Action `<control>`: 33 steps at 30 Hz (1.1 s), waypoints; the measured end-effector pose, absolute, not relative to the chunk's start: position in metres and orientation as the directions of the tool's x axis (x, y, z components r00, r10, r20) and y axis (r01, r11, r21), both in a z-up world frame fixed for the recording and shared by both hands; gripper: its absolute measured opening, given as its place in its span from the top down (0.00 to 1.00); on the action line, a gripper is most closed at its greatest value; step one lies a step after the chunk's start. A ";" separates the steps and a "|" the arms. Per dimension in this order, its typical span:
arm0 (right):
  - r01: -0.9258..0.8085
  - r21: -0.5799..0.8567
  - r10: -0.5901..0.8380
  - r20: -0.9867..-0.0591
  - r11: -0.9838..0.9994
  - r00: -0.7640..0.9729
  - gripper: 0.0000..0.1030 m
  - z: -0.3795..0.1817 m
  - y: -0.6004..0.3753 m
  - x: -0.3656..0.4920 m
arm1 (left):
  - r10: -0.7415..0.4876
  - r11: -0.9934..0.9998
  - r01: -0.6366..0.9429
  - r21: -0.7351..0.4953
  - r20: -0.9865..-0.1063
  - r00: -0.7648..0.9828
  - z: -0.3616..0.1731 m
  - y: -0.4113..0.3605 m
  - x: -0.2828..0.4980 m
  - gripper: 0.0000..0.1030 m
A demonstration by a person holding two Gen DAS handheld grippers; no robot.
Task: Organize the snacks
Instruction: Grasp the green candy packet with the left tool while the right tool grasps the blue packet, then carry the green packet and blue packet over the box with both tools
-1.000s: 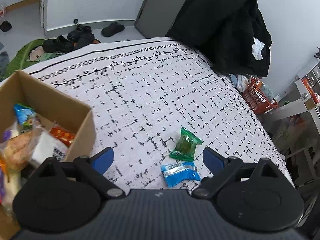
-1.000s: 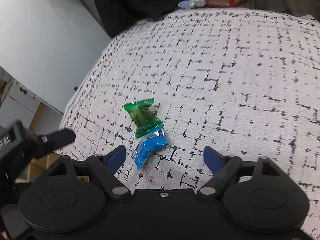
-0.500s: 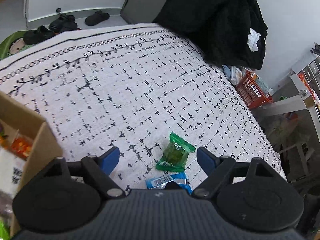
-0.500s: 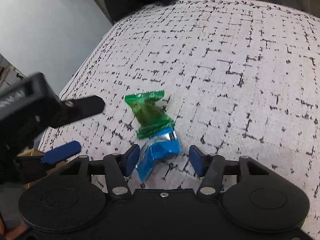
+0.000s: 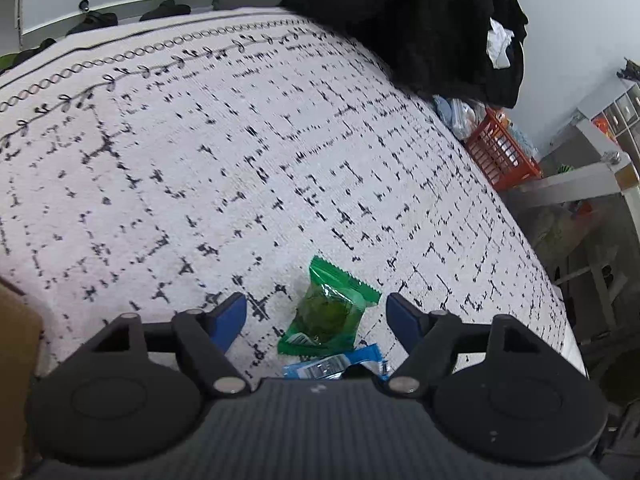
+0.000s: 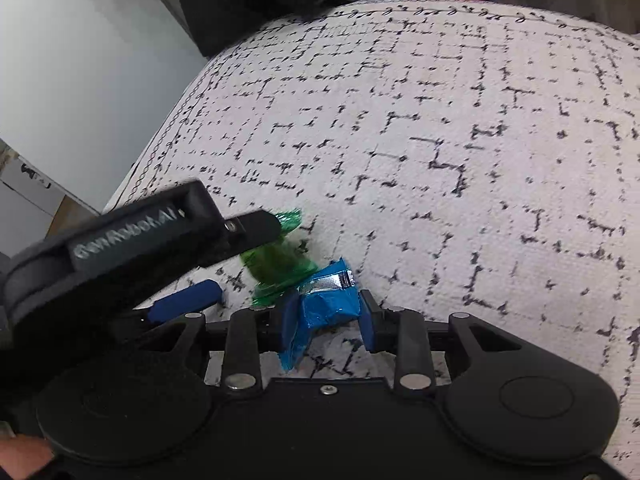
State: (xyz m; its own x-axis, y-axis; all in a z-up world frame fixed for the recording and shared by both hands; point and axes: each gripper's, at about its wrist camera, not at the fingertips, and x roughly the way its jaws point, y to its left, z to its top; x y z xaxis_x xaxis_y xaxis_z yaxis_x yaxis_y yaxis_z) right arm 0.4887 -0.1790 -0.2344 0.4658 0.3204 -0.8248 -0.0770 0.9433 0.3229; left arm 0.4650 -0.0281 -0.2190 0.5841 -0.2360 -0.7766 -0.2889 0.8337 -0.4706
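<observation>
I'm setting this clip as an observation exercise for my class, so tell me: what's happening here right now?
A person holding two grippers is tidying wrapped snacks lying on a patterned cloth. The right gripper has its fingers closed on the blue snack packet. The left gripper is open, its fingers either side of the green snack packet, not gripping it. The two packets lie touching. A cardboard box edge shows at the left.

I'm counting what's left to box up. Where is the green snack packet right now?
The green snack packet lies on the patterned bedspread between the open left hand-held gripper fingers, touching the blue snack packet.
</observation>
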 end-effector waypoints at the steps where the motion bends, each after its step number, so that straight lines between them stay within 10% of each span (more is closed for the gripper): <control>1: -0.075 0.317 0.314 -0.826 0.946 0.469 0.69 -0.234 -0.180 0.489 | -0.241 0.835 -0.286 -0.471 -0.779 0.579 -0.222 -0.030 0.466 0.34; 6: -0.070 0.299 0.295 -0.827 0.952 0.478 0.69 -0.233 -0.183 0.489 | -0.232 0.854 -0.265 -0.448 -0.783 0.577 -0.227 -0.039 0.471 0.41; 12: -0.075 0.297 0.295 -0.822 0.952 0.487 0.70 -0.233 -0.185 0.491 | -0.202 0.865 -0.279 -0.417 -0.799 0.567 -0.228 -0.041 0.472 0.73; 33: -0.187 0.329 0.372 -0.697 0.925 0.613 0.73 -0.167 -0.188 0.449 | -0.036 0.855 -0.368 -0.366 -0.749 0.662 -0.151 -0.007 0.379 0.74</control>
